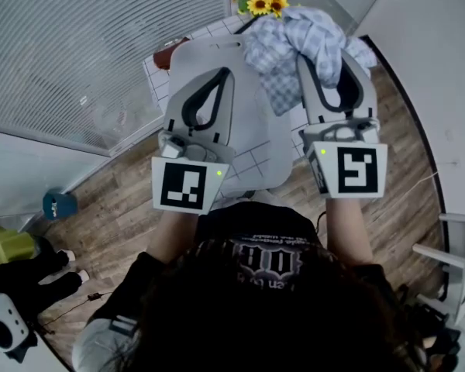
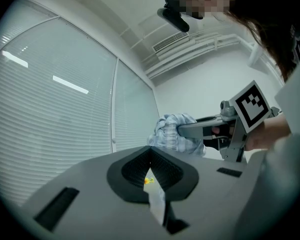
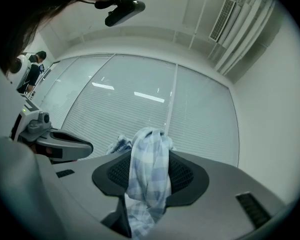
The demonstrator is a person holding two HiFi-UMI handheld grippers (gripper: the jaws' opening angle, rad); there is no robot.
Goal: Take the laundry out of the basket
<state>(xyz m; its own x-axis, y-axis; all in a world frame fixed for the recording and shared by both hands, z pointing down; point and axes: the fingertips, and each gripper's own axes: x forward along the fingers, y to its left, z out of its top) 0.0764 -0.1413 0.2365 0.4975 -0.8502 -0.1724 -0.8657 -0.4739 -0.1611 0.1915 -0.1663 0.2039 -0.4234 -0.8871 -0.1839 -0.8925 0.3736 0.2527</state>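
Observation:
My right gripper [image 1: 326, 62] is held up high, shut on a blue-and-white checked cloth [image 1: 296, 39]. The cloth bunches over the jaw tips and hangs down toward the left. In the right gripper view the checked cloth [image 3: 149, 170] is pinched between the black pads [image 3: 186, 175] and trails down between the jaws. My left gripper [image 1: 225, 71] is raised beside it at the left, shut with nothing between its pads. From the left gripper view, the checked cloth [image 2: 173, 134] shows bunched at the tip of the right gripper [image 2: 190, 132]. No basket is in view.
Below the grippers stands a white tiled table [image 1: 161, 76] with yellow sunflowers [image 1: 263, 1]. A glass wall with blinds [image 1: 85, 53] fills the left. On the wooden floor lie a blue object [image 1: 59, 204] and a yellow-green one [image 1: 8, 243]. White furniture [image 1: 459, 256] stands at the right.

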